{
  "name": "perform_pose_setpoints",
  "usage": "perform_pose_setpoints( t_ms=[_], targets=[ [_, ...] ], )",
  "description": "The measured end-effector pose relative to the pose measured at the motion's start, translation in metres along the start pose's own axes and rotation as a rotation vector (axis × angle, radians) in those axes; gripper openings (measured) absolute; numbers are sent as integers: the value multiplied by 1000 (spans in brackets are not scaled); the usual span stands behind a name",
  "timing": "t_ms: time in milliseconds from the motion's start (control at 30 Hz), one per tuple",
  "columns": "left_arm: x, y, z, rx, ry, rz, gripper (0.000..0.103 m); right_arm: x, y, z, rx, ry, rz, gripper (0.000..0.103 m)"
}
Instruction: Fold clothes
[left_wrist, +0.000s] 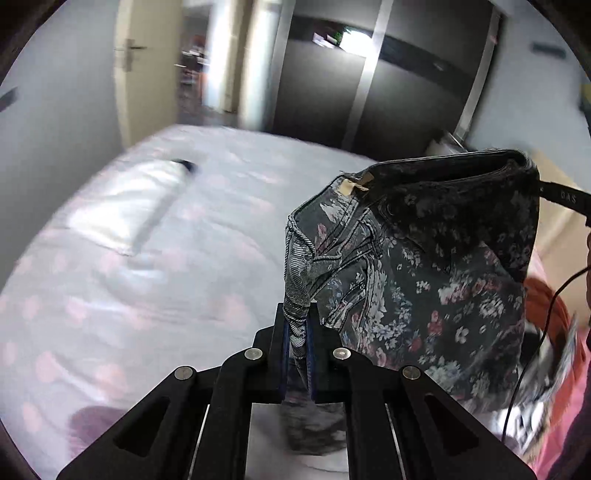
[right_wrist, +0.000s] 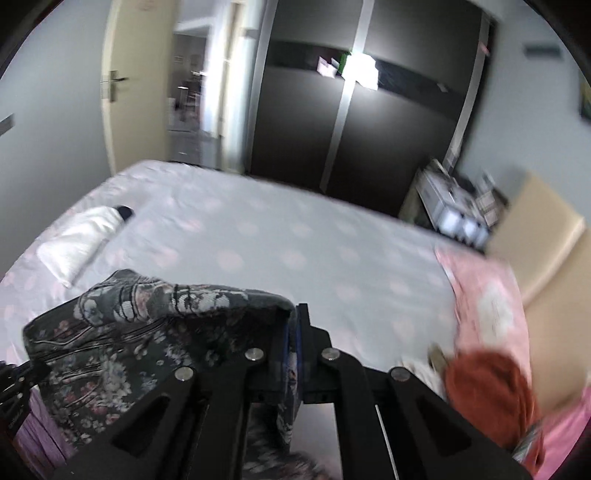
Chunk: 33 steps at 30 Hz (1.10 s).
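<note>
you have the floral jeans (left_wrist: 424, 266) hanging above the bed (left_wrist: 147, 295) w/ left gripper (left_wrist: 297, 332) & right gripper (right_wrist: 291, 332) each clamped on an edge; expect heavy, stiffish denim w/ little slip, so grip at thick seams/waistband

My right gripper (right_wrist: 293, 332) has its jaws closed on a fold of the dark flowered trousers (right_wrist: 147, 332), which spread out to my left above the bed (right_wrist: 295, 240). A white folded cloth (right_wrist: 79, 242) lies far left, a rust-red garment (right_wrist: 491, 391) at right.
</note>
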<state>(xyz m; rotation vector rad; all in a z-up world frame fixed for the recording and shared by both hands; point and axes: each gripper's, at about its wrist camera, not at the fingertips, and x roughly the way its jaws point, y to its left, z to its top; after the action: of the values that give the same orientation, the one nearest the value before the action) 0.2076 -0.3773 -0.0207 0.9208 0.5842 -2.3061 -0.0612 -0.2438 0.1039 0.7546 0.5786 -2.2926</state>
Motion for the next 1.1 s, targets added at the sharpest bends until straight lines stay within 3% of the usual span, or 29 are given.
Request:
perform_pose_setpoints(
  t_ms=[167,333,567,700,900,1033,1100],
  targets=[
    [-21,100,3,-159,-20,127,8,17,97,65,-79,-58,63,3],
    [-2,170,-5,-268,24,214,8,59,218,108,-185,-66,125,3],
    [30,266,-16,-411,92,340,8,131,362,128,-316,-25,188,3],
    [67,310,-19,-470,180,385,8,183,436,116,-392,43,246,3],
    [122,351,-34,-518,314,402,8,258,498,79,-446,185,290,3],
    [136,353,-44,-540,366,425,12,286,506,66,-431,234,294,4],
    [136,346,-49,-552,382,426,14,286,499,67,-407,250,306,11]
  ],
)
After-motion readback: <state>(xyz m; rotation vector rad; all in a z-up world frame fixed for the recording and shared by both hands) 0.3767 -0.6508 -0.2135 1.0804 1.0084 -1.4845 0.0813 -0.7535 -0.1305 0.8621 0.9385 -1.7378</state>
